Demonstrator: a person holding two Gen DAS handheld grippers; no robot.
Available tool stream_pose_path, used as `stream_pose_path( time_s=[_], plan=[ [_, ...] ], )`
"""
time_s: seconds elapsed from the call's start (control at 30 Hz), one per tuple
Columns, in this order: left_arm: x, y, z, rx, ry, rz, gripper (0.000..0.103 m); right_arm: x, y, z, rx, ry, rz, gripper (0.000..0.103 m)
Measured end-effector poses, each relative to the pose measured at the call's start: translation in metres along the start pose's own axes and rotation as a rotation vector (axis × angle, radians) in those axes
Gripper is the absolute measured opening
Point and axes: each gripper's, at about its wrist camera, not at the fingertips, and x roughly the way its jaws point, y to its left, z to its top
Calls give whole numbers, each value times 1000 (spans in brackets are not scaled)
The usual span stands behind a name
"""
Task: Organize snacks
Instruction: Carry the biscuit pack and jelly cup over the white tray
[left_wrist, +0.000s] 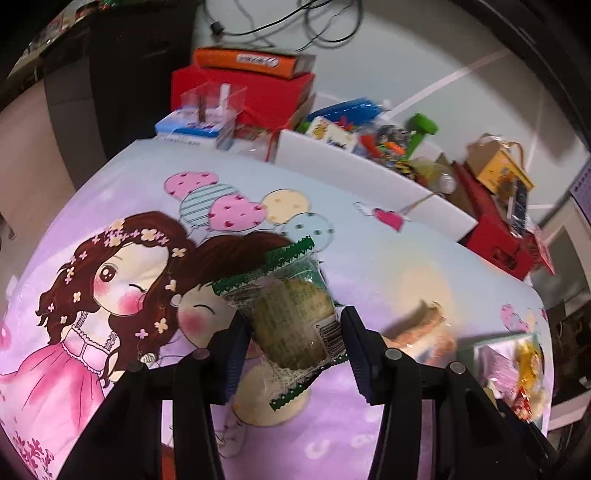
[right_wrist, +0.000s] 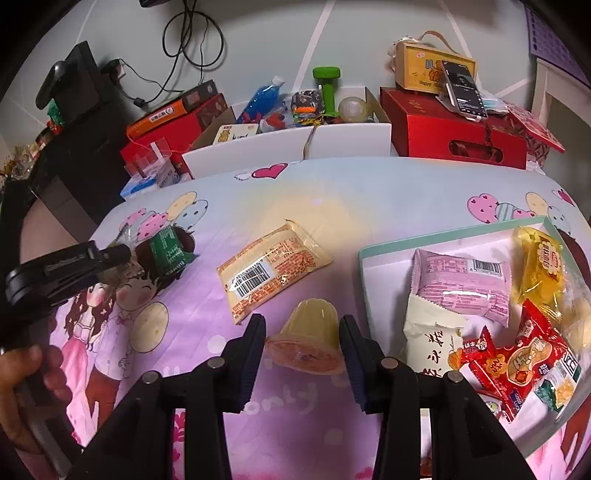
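Two grippers are working: left gripper (left_wrist: 291, 343) is clamping the green-sealed pastry packet (left_wrist: 291, 314).
Right gripper (right_wrist: 302, 350) is standing apart around the jelly cup (right_wrist: 306, 339); slippery, rigid; grip its flared rim.

Left wrist view: close over cartoon tablecloth (left_wrist: 110, 295), facing rear boxes. Right wrist view: close, angled down. Shared: tablecloth (right_wrist: 314, 192), orange snack packet (right_wrist: 271, 269).

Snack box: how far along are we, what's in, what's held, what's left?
Done: the snack box already holds the pink pack, white pack, yellow pack and red pack. In hand: the left gripper grips the green-edged pastry; the right gripper brackets the jelly cup on the cloth. Left: the orange pack lies untouched.
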Motion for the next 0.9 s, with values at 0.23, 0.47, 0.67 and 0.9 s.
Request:
stream_pose_path(
  time_s=[0.23,0.47,0.67,0.9],
  plan=[
    [-21,-26,-4,45,-26,-55,51,-17,-16,4,41,-26,-10,44],
    [-43,-66,-9,123,-57,-138,51,-40,-55,10,120,-70,-77,44],
    [-52,-110,-28,201,-39,-227,51,-61,-114,11,262,-104,-145,44],
    [-48,-167,-56,328,16,-276,51,-85,-172,4,383,-140,-236,44]
  ],
)
